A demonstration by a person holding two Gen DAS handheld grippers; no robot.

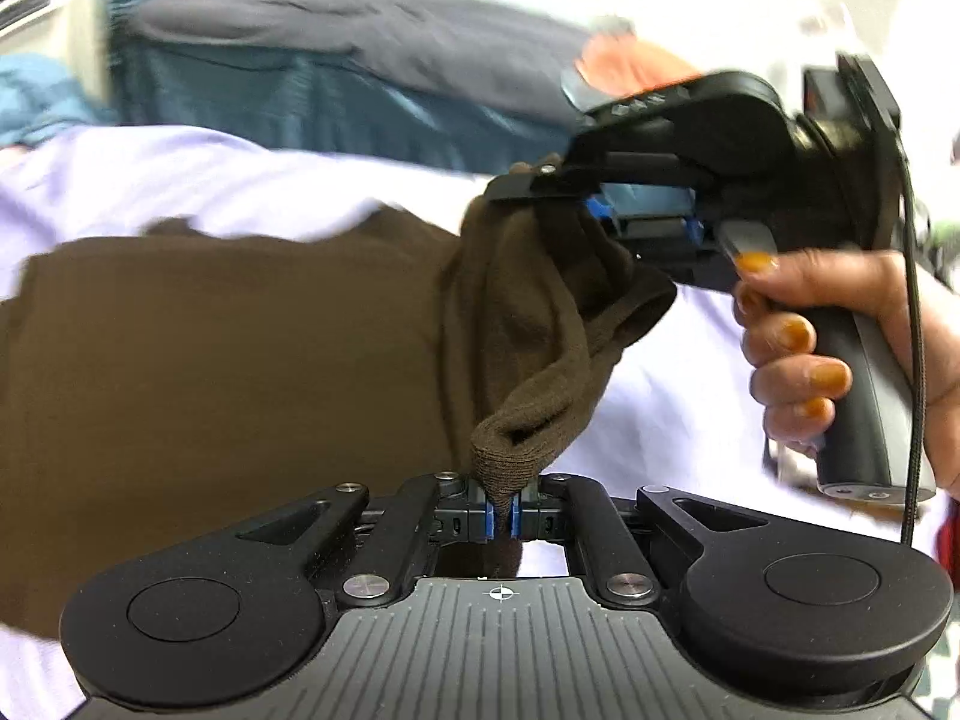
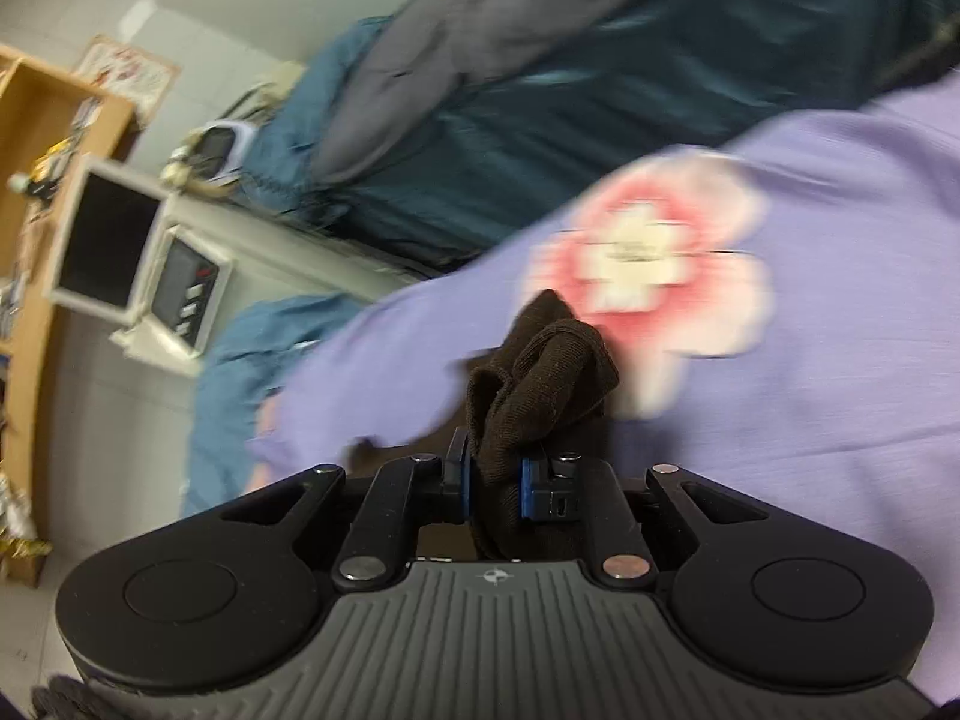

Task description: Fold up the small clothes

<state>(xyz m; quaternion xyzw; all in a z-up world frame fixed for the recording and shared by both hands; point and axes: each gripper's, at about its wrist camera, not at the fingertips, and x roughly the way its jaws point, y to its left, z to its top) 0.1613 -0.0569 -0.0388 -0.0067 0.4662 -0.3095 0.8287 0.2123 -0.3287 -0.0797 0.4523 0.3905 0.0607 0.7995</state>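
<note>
A dark brown garment (image 1: 228,372) lies spread over a lilac bedsheet (image 1: 150,180), with its right edge lifted off the sheet. My left gripper (image 1: 503,519) is shut on a bunched corner of that edge, its blue pads pinching the cloth. In the left wrist view my right gripper (image 1: 540,192) is higher and to the right, clamped on another fold of the same edge, and a hand (image 1: 840,324) grips its handle. From the right wrist view, the brown garment (image 2: 540,384) bulges up between the pads of the right gripper (image 2: 497,489).
The lilac bedsheet (image 2: 810,372) bears a pink and white flower print (image 2: 654,258). Beyond it lies a dark grey and teal quilt (image 2: 540,138). An orange cloth (image 1: 630,63) sits far back. A microwave (image 2: 132,252) and wooden shelf (image 2: 36,120) stand at left.
</note>
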